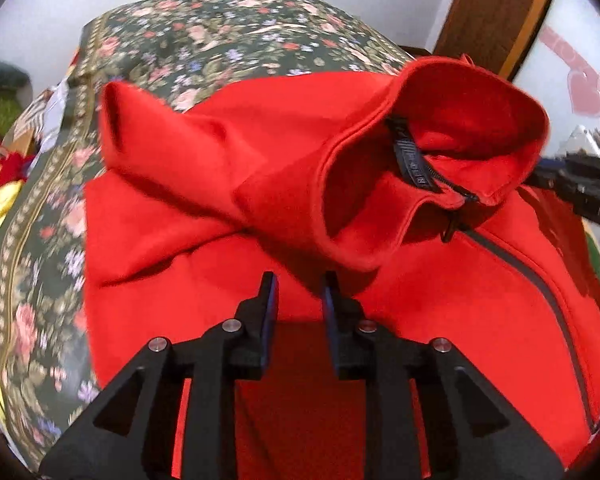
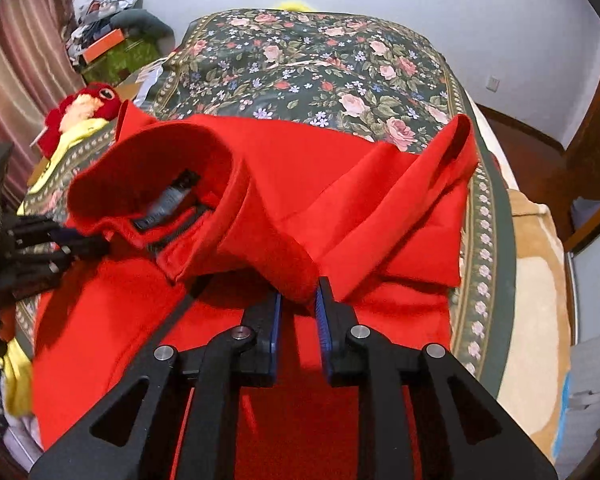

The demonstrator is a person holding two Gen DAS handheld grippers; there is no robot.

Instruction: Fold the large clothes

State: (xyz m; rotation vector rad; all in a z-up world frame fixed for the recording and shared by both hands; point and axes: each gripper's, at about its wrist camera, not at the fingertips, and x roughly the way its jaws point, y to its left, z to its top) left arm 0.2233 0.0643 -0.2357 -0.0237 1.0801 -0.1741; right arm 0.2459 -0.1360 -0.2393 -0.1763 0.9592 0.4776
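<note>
A red zip-up fleece jacket (image 1: 440, 292) lies on a floral bedspread (image 1: 204, 40), its upper half folded down over the body so the collar (image 1: 472, 120) and black zip stand up. My left gripper (image 1: 300, 284) has its jaws a narrow gap apart with a fold of red fabric between them. In the right wrist view the jacket (image 2: 112, 320) fills the middle. My right gripper (image 2: 298, 296) pinches the folded shoulder edge between its blue pads. Each gripper shows at the edge of the other's view, the right one (image 1: 580, 188) and the left one (image 2: 44, 244).
The bedspread (image 2: 320, 60) covers the bed beyond the jacket. A red plush toy (image 2: 88, 104) and a yellow garment (image 2: 76, 132) lie at the bed's left. Boxes and clutter (image 2: 108, 40) stand by the curtain. A beige blanket (image 2: 540, 280) and wooden door (image 1: 492, 12) are at the right.
</note>
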